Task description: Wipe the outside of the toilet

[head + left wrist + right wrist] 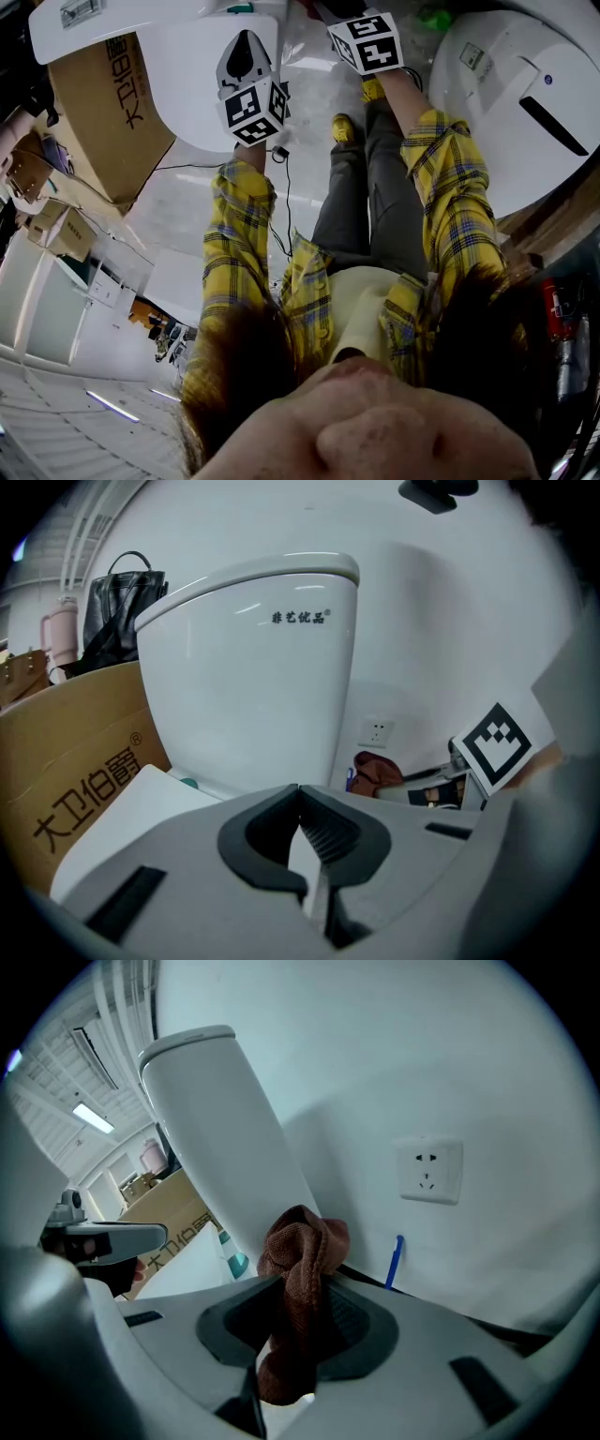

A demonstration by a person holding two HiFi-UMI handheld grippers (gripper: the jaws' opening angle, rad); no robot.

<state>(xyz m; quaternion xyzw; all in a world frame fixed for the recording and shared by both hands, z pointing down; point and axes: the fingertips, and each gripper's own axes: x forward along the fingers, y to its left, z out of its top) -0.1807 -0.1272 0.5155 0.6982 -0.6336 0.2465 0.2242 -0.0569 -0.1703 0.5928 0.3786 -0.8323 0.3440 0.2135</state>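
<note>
The right gripper (298, 1283) has its jaws clamped on a reddish-brown cloth (305, 1241), which bunches above the jaws and hangs down between them. Just beyond it rises the white toilet (220, 1129), seen here as a tall cistern with a lid on top, standing against a white wall (394, 1054). The cloth overlaps the lower edge of the cistern in the right gripper view, but I cannot tell whether it is actually touching the porcelain. A wall socket (428, 1172) sits on the wall to the right of the cistern, and a thin blue stick (395, 1260) leans below it.

The left gripper (300, 803) has its jaws closed together with nothing held between them. It points at the front of the same cistern, which carries a small line of dark print near its top. A cardboard box (75, 761) with large dark characters stands to the left of the toilet, and a black handbag (117, 602) rests behind and above the box.

In the head view both grippers are held out ahead of the person, whose yellow plaid sleeves (234, 244) reach towards them. A second white toilet (511, 94) stands at the right of that view, apart from the grippers.
</note>
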